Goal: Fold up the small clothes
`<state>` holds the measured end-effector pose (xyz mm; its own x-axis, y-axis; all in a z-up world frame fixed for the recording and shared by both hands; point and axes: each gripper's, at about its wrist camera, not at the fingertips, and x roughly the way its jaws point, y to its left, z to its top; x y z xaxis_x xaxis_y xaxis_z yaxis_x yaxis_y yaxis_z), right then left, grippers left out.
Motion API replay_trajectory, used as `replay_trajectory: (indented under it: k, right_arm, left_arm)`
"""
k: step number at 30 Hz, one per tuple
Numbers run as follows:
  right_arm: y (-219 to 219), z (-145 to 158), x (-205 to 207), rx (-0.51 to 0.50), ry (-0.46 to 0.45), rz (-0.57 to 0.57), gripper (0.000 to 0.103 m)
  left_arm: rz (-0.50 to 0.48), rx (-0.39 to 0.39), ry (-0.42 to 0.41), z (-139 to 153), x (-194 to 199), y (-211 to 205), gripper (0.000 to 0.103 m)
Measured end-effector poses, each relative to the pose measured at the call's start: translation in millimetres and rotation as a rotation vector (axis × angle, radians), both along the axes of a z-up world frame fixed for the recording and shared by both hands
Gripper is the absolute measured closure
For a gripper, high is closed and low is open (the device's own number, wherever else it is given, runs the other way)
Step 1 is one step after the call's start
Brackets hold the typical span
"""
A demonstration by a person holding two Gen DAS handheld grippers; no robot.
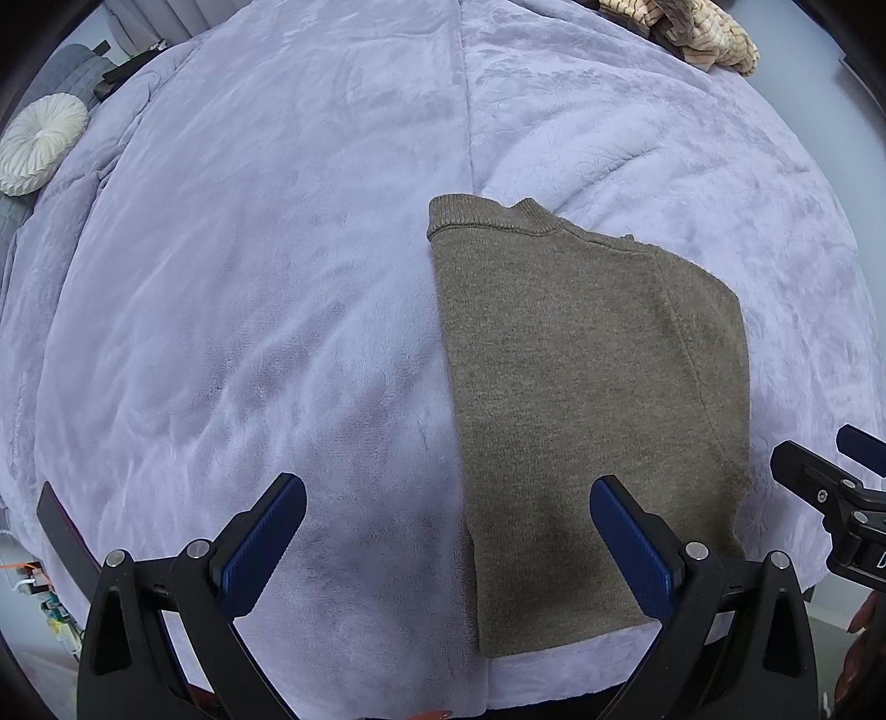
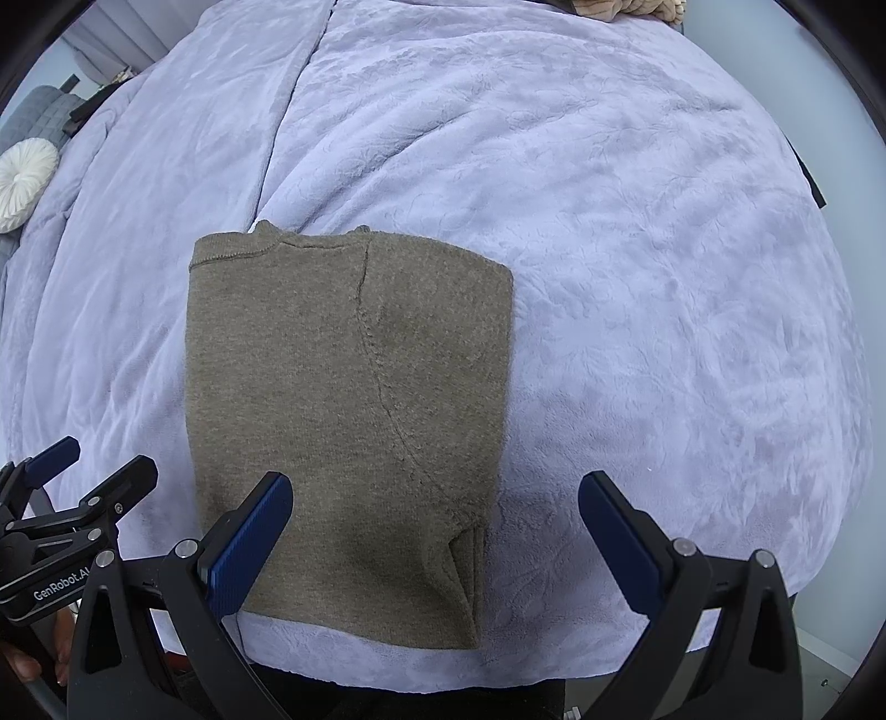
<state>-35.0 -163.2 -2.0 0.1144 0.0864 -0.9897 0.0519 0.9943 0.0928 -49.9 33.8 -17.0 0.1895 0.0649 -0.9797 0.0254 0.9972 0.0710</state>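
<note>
Garment: an olive-brown knit sweater lies flat on the bed, folded into a tall rectangle. Its ribbed neckline is at the far end, its bottom edge close to the near edge of the bed.
Sweater detail: a curved sleeve seam runs down the upper layer. At the near right corner, in the right wrist view, stacked folded edges show.
Surface: a lavender plush blanket covers the bed, with a seam running away toward the far side.
Left gripper: jaws spread wide, holding nothing. It hovers over the sweater's near left edge, with its left finger above bare blanket and its right finger above the knit.
Right gripper: jaws spread wide, holding nothing. Its left finger is above the sweater's near part, its right finger above bare blanket to the right.
Contact: whether any fingertip touches the fabric cannot be told.
Far left: a round white pleated cushion sits beside a grey quilted item.
Far right: a heap of cream and tan knitted cloth lies at the far edge of the bed.
</note>
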Motion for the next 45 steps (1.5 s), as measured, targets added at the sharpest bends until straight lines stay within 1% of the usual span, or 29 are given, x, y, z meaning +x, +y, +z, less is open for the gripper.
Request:
replay_trajectory:
  k: [45]
  right_arm:
    - [-1.8,-2.4,-2.1,-0.003,0.01,0.0,0.0]
  left_arm:
    - [0.008,0.007,0.008,-1.4,-1.8,1.9,0.0]
